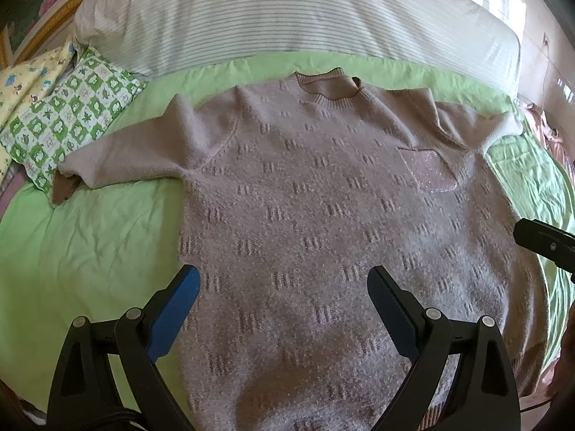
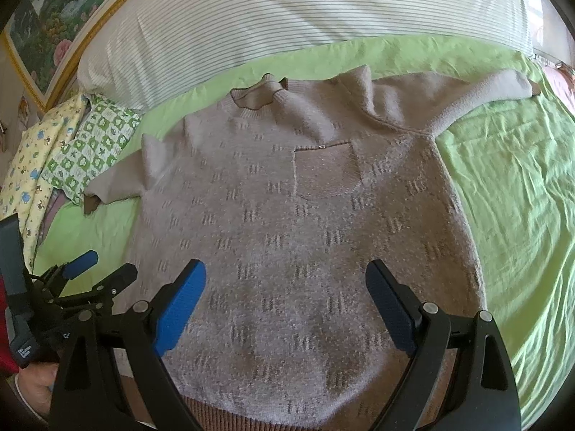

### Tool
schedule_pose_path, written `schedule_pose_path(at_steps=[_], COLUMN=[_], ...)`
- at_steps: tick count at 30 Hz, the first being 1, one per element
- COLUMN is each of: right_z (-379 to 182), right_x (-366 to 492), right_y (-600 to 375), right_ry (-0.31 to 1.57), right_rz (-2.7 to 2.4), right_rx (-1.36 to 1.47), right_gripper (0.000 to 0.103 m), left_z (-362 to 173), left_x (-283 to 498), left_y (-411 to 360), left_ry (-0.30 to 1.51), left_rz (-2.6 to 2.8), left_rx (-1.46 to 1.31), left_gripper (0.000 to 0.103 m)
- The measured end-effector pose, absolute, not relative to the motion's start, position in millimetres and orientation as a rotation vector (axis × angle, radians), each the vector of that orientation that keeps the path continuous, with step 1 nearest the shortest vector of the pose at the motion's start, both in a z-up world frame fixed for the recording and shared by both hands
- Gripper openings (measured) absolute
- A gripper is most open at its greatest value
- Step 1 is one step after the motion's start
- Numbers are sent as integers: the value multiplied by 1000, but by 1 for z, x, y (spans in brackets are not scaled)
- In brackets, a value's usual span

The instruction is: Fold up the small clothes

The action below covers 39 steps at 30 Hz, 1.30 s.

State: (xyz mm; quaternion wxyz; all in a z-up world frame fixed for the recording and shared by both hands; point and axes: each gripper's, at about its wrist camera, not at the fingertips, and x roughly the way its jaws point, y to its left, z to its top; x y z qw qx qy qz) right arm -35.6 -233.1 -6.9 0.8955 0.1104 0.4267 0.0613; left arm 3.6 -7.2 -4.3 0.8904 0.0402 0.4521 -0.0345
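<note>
A beige-pink knit sweater [image 1: 323, 197] lies flat, front up, on a green bedsheet [image 1: 82, 244], both sleeves spread out and a shiny chest pocket [image 1: 429, 170] showing. It also shows in the right wrist view [image 2: 305, 222], with its pocket [image 2: 325, 168]. My left gripper [image 1: 284, 280] is open and empty, hovering over the sweater's lower left part. My right gripper [image 2: 285, 276] is open and empty over the lower middle. The left gripper [image 2: 99, 265] shows at the right wrist view's left edge, and a finger of the right gripper [image 1: 546, 244] shows at the left wrist view's right edge.
A striped white duvet [image 1: 287, 10] lies across the back of the bed. A green-and-white patterned pillow [image 1: 68, 122] and a yellow printed one [image 1: 25, 82] sit at the back left, close to the left sleeve cuff [image 1: 64, 186]. A framed floral picture [image 2: 46, 25] hangs behind.
</note>
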Motion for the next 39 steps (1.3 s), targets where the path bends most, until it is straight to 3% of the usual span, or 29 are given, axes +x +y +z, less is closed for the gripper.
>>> schedule_pose_path(at_steps=[12,29,32,36,38,39], right_z=[-8,12,4,-14,-21,-26], right_x=[-24,80,111,146,158,165], right_y=[-269,-530,-567,-600,-615,-621], right_ry=[889,667,657,667,670,666], right_rz=[96,-272,-318,-346,-352,-339], right_rx=[343,806,845,908,932,946], right_gripper=[91,90,85,69,66,60], left_z=[-9,-5,-16,-33,-43,-49], left_x=[24,163,193,222,234,240], left_y=[-6,-3,-4,-4,-5,-5], left_ry=[972,1004,1020,1032,1046,1059], left_rz=[-83,-30,-12,5,16,17], left_rx=[42,-134,-149,-150,-145,-143], left_gripper=[95,95,95,95,95,95])
